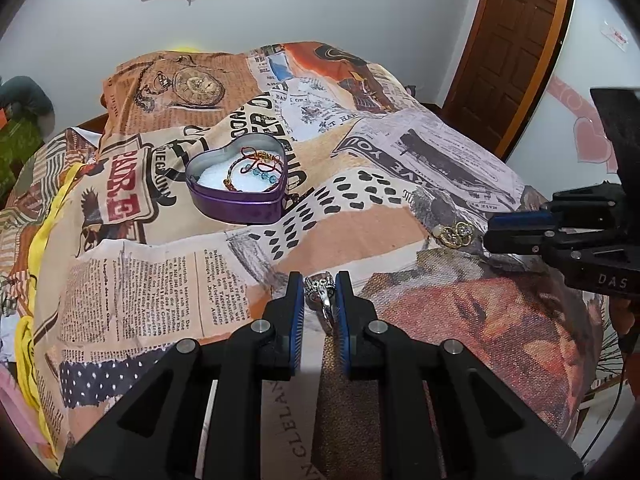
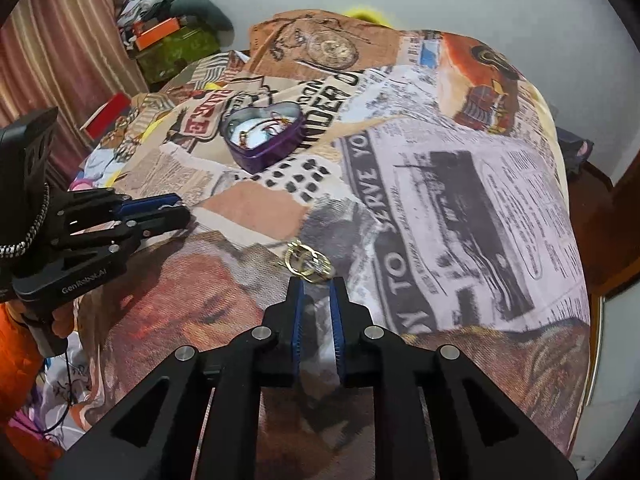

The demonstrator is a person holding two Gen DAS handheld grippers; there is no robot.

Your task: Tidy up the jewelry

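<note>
My left gripper (image 1: pixel 319 282) is shut on a silver ring (image 1: pixel 320 292) with a stone, held between its blue pads above the bedspread. A purple heart-shaped tin (image 1: pixel 240 180) sits open further back and holds a red thread bracelet and blue beads on white padding. It also shows in the right wrist view (image 2: pixel 266 138). A gold ornament (image 2: pixel 306 266) lies on the cloth just ahead of my right gripper (image 2: pixel 316 286), whose fingers stand slightly apart and hold nothing. The gold ornament (image 1: pixel 456 235) lies beside the right gripper (image 1: pixel 490 228) in the left wrist view.
A bed covered by a newspaper-print bedspread (image 1: pixel 360 152) fills both views. A brown door (image 1: pixel 516 36) stands at the right. Clutter and boxes (image 2: pixel 168 40) lie at the far left by a curtain. A yellow cloth (image 1: pixel 36 248) hangs along the bed's left edge.
</note>
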